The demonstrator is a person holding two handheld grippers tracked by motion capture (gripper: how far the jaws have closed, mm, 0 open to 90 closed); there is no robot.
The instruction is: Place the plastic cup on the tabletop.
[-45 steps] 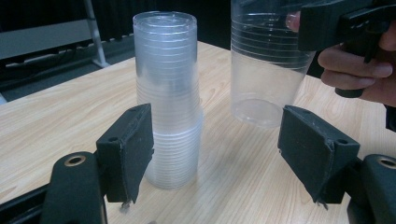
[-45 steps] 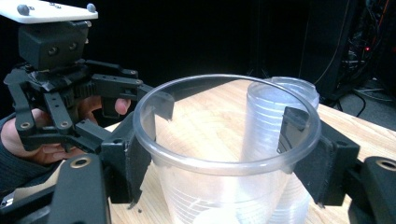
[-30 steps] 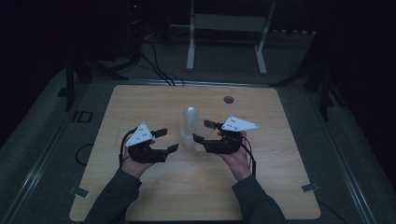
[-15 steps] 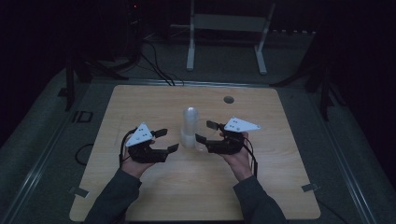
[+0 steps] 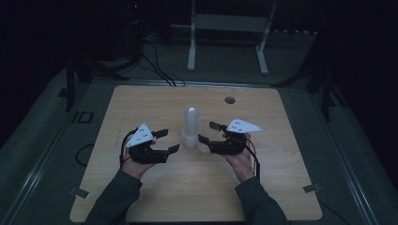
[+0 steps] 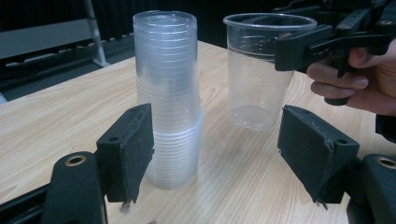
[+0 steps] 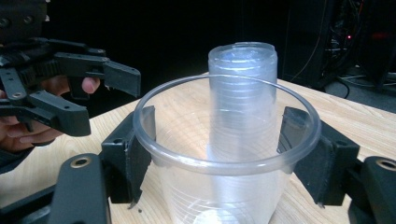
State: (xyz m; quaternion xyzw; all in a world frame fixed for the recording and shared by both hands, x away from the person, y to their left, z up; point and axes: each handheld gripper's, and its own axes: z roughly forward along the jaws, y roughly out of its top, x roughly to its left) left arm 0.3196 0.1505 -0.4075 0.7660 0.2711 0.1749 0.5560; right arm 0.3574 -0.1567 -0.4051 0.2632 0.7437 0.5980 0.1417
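Wooden surface (image 5: pixel 141 197), rectangular with rounded corners, lit dimly against a dark room. Its near edge runs under the person's forearms; its far edge lies well beyond the work, with a small round grommet (image 5: pixel 229 100) near that edge. Broad bare wood lies open to left, right and beyond the hands.

Stack of clear cups (image 5: pixel 190 127), upright at the middle of the surface, between the two hands. In the left gripper view the stack (image 6: pixel 169 93) appears as many nested, ribbed, translucent plastic cups, rims crowded at the top, base flat on the wood.

Left tongs (image 5: pixel 166 140), held in the left hand (image 5: pixel 133 161), just left of the stack. Its jaws stand wide apart with nothing between the pads; the stack stands ahead of them, nearer the left jaw, not touched.

Right tongs (image 5: pixel 208 132), held in the right hand (image 5: pixel 239 157), just right of the stack. Its jaws are closed partway on a single clear cup (image 7: pixel 224 154), one pad on each side below the rim. This cup (image 6: pixel 261 70) is upright, empty, thin-walled and see-through, with a rolled rim; it stands close beside the stack, apart from it. Whether its base rests on the wood cannot be told.
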